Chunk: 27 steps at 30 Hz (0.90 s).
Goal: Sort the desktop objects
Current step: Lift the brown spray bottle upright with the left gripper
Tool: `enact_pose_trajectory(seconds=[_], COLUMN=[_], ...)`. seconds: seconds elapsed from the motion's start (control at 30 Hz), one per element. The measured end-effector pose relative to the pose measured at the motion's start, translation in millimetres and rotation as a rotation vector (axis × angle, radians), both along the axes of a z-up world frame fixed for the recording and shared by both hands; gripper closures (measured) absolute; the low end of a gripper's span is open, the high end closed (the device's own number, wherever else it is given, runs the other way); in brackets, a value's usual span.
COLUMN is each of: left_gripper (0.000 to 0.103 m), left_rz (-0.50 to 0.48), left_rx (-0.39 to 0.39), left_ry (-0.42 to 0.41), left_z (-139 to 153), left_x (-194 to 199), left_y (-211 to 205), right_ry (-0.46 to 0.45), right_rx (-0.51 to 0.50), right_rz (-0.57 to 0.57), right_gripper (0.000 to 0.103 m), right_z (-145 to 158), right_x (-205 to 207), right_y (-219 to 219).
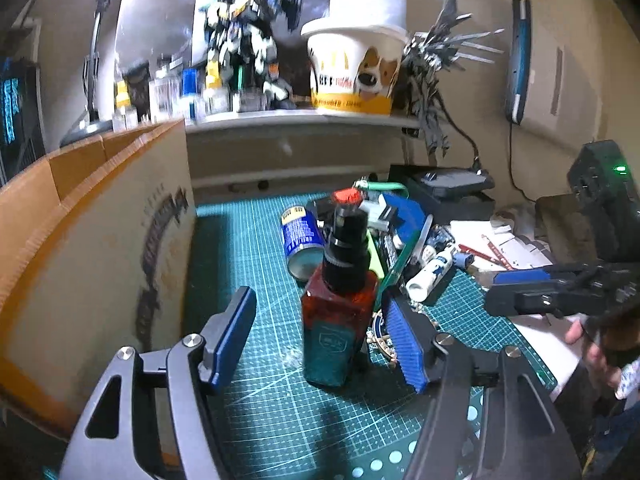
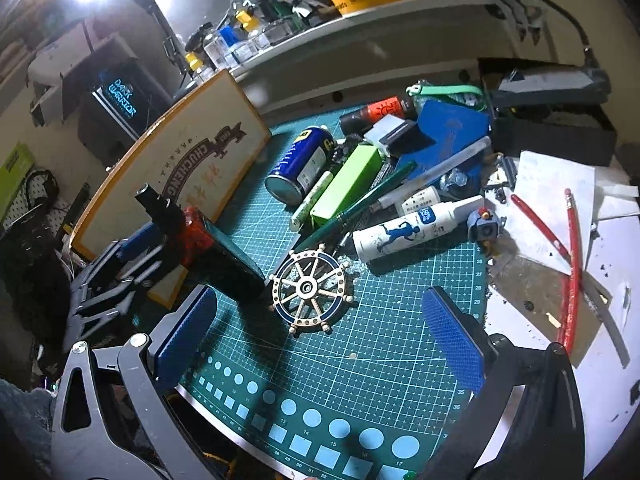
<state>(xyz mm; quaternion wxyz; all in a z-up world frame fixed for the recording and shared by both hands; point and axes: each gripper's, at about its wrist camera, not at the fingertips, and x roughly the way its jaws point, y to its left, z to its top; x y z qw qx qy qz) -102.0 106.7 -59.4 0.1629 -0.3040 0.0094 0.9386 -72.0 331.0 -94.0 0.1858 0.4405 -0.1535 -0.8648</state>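
— Where does the bottle (image 1: 340, 312) stand?
— Upright on the cutting mat (image 1: 256, 360), near the cardboard box (image 1: 92, 240) at the desk's left edge; the ship's wheel (image 2: 310, 288) lies flat just beside it.
— And the can (image 2: 300, 164)?
— On its side behind them, toward the back edge, with the clutter pile (image 2: 400, 184) to its right.

My left gripper (image 1: 320, 334) hangs with its jaws spread wide, the blue pads (image 1: 234, 332) on either side of a spray bottle (image 1: 340, 312) that stands upright on the green cutting mat (image 1: 256, 408); neither pad touches it. A cardboard box (image 1: 96, 248) runs along the mat's left edge. Behind the bottle a blue can (image 1: 300, 240) lies on its side, near a white tube (image 1: 430, 274). My right gripper (image 1: 560, 296) shows by the right edge.
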Motion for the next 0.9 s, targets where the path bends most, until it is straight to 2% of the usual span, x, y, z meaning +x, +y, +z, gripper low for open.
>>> enact_pose_trajectory(seconds=[0.27,0.3,0.33,0.4,0.77,0.9], left_gripper=[0.038,0.044,0.057,0.066,0.068,0.068], left_rz=[-0.05,-0.054,-0.054,-0.053,-0.011,0.004], left_rx=[0.082,0.094,0.097,0.089,0.042,0.01], left_ry=[-0.069,-0.076,-0.077,-0.069,-0.037,-0.042], left_z=[-19,-21,-21,-21,-11,-9], left_x=[-15,-16,-16,-14,13,19], left_y=[3,2,1,1,-7,-8], right_ry=[-0.009,-0.01,-0.012,-0.014,-0.018,-0.024], right_rx=[0.014,0.014,0.015,0.015,-0.022,0.01], right_rz=[0.018,0.015,0.013,0.006,0.034,0.029], right_gripper=[0.0,0.0,0.0,0.0,0.0,0.0], right_z=[-1,-2,-2,-3,1,13], right_x=[1,1,1,1,-10,-27], right_y=[-1,-1,0,1,-16,-29])
